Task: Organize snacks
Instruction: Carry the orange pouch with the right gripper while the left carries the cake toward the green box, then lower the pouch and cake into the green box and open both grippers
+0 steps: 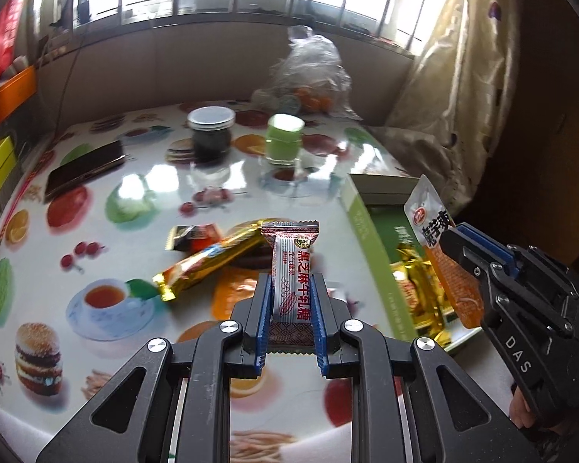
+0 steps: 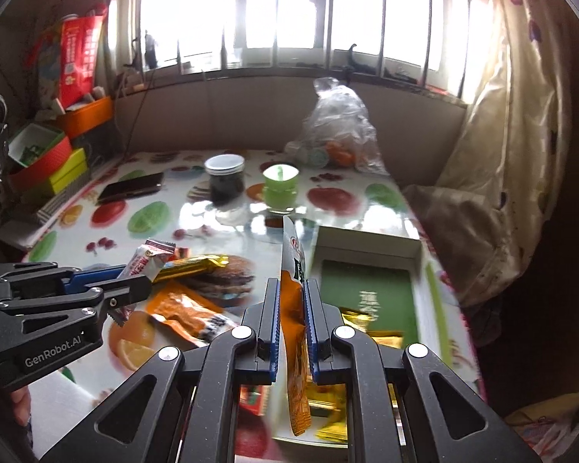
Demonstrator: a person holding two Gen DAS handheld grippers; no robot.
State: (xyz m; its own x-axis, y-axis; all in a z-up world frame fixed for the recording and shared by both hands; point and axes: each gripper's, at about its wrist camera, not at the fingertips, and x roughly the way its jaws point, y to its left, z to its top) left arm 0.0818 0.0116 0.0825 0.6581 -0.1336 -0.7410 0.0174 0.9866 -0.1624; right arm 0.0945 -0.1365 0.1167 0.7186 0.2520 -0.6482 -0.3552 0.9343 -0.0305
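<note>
My left gripper [image 1: 289, 281] is shut on a white and red candy bar [image 1: 292, 270] and holds it upright above the table; it also shows in the right wrist view [image 2: 146, 264]. My right gripper [image 2: 291, 289] is shut on an orange snack packet [image 2: 294, 308] and holds it over the green box [image 2: 370, 289]. The packet also shows in the left wrist view [image 1: 440, 254]. Gold-wrapped snacks [image 1: 420, 289] lie in the box. A gold bar [image 1: 208, 260], a dark packet [image 1: 193, 235] and another orange packet [image 2: 185, 312] lie on the table.
The table [image 1: 143, 200] has a fruit-print cover. A dark jar [image 1: 211, 133], a green cup [image 1: 283, 139] and a phone [image 1: 85, 169] stand further back. A plastic bag [image 1: 308, 77] sits at the far edge. Coloured boxes [image 2: 54, 158] stand at the left.
</note>
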